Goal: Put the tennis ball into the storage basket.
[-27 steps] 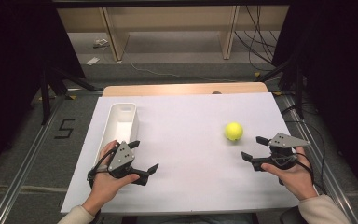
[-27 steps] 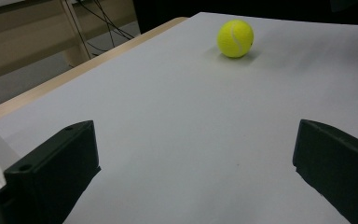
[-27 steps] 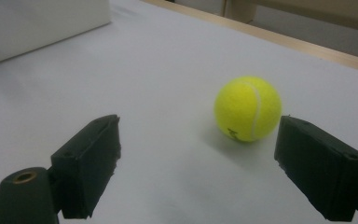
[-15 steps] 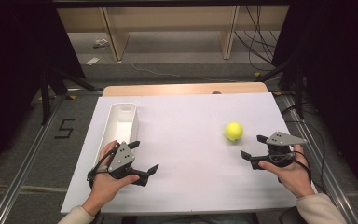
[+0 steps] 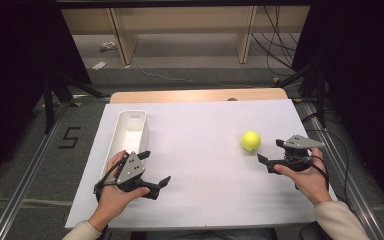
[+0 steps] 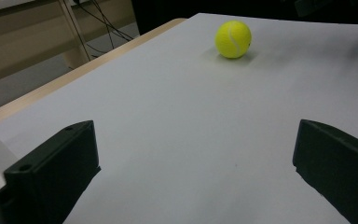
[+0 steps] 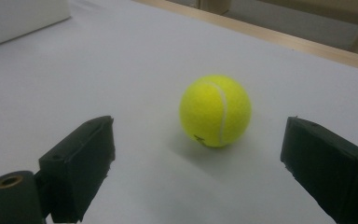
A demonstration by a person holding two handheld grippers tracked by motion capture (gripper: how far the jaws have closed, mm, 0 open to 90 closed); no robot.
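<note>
yellow tennis ball (image 5: 250, 140) sat loose on the white sheet (image 5: 205, 195), right of centre, just ahead of and slightly left of the right gripper (image 5: 271, 153). in the right gripper view the ball (image 7: 215, 111) lay dead ahead between the lines of the two black jaws but beyond their tips, not touched. those jaws stood spread wide with nothing between the pads. a ball has no long axis, so approach angle didn't matter, only closing the gap straight forward. right hand (image 5: 307, 175) was clearly the nearer one; the left gripper (image 5: 150, 170) was well apart across the sheet, resting beside the near end of the white tray (image 5: 114, 145), with the ball (image 6: 233, 39) far off toward the top of its own view. left jaws also stood spread, pinching nothing. tray looked empty, a likely drop target, judged only from the layout.

versus the earlier high views: right gripper had crept in toward the ball, a small shift up and left across the sheet, gap to the ball shorter. ball hadn't moved. left hand (image 5: 114, 197) and its gripper sat where they were, same pose. tray unchanged
</note>
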